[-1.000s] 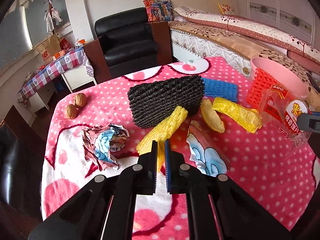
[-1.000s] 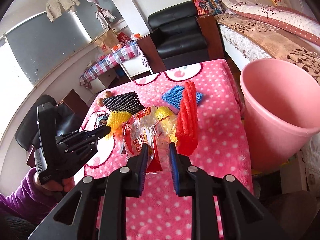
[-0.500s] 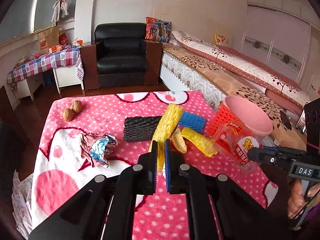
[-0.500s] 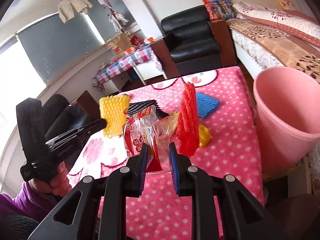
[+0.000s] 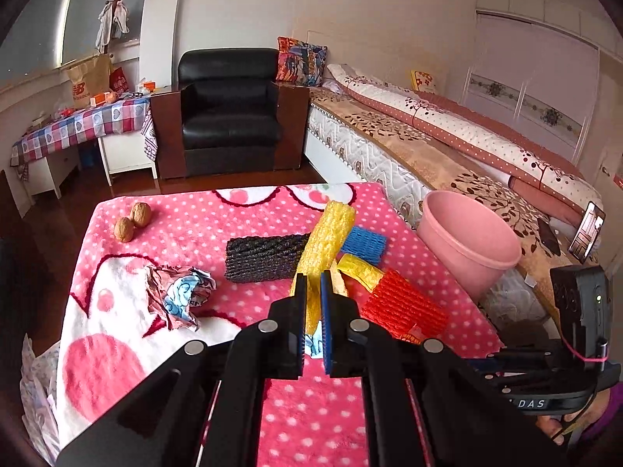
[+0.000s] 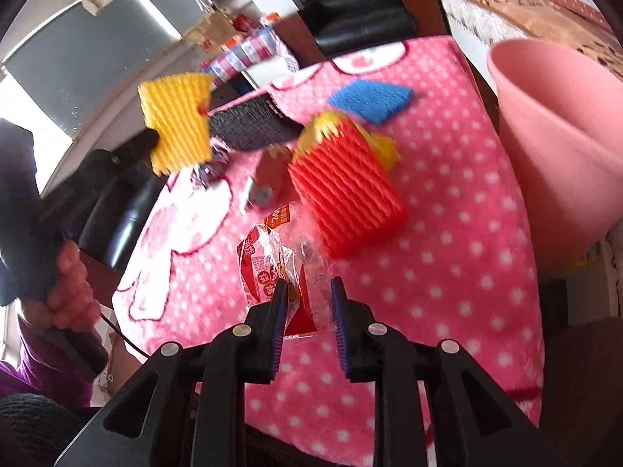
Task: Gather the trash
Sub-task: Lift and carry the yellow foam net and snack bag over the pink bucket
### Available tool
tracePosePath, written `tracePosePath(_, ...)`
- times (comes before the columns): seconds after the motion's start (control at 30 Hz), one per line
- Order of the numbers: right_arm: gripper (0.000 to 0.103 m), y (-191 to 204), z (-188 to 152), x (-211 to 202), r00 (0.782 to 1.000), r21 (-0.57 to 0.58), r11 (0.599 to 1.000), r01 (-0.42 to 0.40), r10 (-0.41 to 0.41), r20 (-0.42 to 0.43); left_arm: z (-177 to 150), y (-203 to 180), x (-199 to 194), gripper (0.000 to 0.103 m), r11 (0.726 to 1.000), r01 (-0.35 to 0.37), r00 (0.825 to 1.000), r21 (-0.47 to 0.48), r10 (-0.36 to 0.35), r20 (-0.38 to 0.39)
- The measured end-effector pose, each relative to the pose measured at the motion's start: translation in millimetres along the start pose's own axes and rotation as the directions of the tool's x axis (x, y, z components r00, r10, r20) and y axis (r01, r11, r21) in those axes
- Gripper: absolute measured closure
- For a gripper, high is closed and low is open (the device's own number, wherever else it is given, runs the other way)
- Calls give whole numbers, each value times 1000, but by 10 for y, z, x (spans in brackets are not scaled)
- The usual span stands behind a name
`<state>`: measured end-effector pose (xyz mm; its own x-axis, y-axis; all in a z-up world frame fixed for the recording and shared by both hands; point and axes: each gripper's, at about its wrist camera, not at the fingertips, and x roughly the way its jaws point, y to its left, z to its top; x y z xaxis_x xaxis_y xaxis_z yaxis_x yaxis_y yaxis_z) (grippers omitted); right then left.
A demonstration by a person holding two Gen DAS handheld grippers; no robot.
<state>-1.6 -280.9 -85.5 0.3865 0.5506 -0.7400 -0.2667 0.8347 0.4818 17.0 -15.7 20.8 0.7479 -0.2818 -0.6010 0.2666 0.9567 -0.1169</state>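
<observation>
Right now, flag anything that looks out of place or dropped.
The red foam net lies loose on the pink blanket, outside the pink bin. The right gripper is opening with only the clear snack wrapper between its jaws. The left gripper holds the yellow foam net aloft.

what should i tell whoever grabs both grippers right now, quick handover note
Left gripper: shut on the yellow foam net, held up off the table.
Right gripper: jaws opening, clear snack wrapper between them, red foam net lying on the pink blanket.
Pink bin: beside the table's right edge, nothing visible inside.
On the table: black net, blue net, yellow bag, crumpled paper, two walnuts.
Left: bin all of it.
</observation>
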Motion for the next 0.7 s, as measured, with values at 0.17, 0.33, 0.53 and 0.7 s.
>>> tracePosePath(0.17,82,35,-23,-118,999,-30,999,-30,31,44,1,-1,19,97,1000,10,1000,1,-10,-2)
tracePosePath(0.33,83,148,37,-370,989,-95,995,-33,46,141,34,-33,8,97,999,34,999,-2,-34,10)
tracePosePath(0.53,83,-29,241,-752,952,-47,997,69,-51,303,115,-250,50,97,995,104,994,11,-104,34)
tracePosePath(0.7,82,-398,405,-990,909,78,987,143,-162,384,249,-561,165,97,984,178,982,33,-179,51)
